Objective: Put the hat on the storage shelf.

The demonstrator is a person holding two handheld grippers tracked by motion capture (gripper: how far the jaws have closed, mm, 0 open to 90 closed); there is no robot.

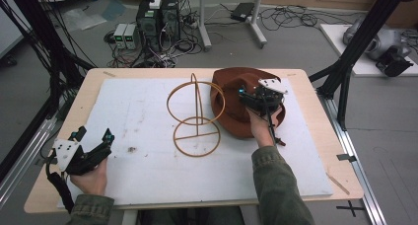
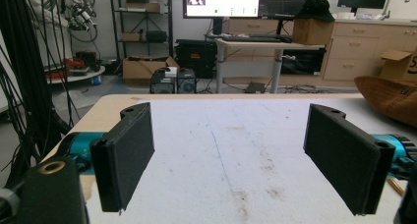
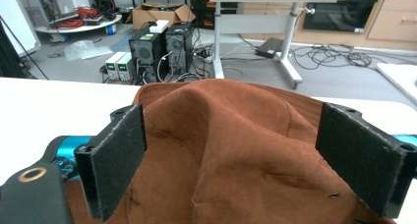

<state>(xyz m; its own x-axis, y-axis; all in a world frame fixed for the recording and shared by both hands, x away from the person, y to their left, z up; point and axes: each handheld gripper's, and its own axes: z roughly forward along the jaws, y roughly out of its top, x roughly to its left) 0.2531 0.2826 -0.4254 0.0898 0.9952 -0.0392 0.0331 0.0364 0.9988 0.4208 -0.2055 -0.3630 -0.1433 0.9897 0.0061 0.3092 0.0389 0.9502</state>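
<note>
Brown suede-like hat [image 1: 235, 94]: wide brim, creased crown, soft dented surface. Lies on the white mat [image 1: 148, 175] in the far-right area, close to the far edge and short of the right edge. Tilted: the far side sits higher, the near brim drops to the mat. In the right gripper view the crown [image 3: 231, 150] shows a deep fold down its middle and a small eyelet hole low on the right.

Gold wire hat stand [image 1: 195, 115]: flat ring base on the mat, thin upright post, tilted ring at the top. Stands upright at about mid-mat, just left of the hat, top ring near the brim; cannot tell whether they touch. Nothing on it.
</note>
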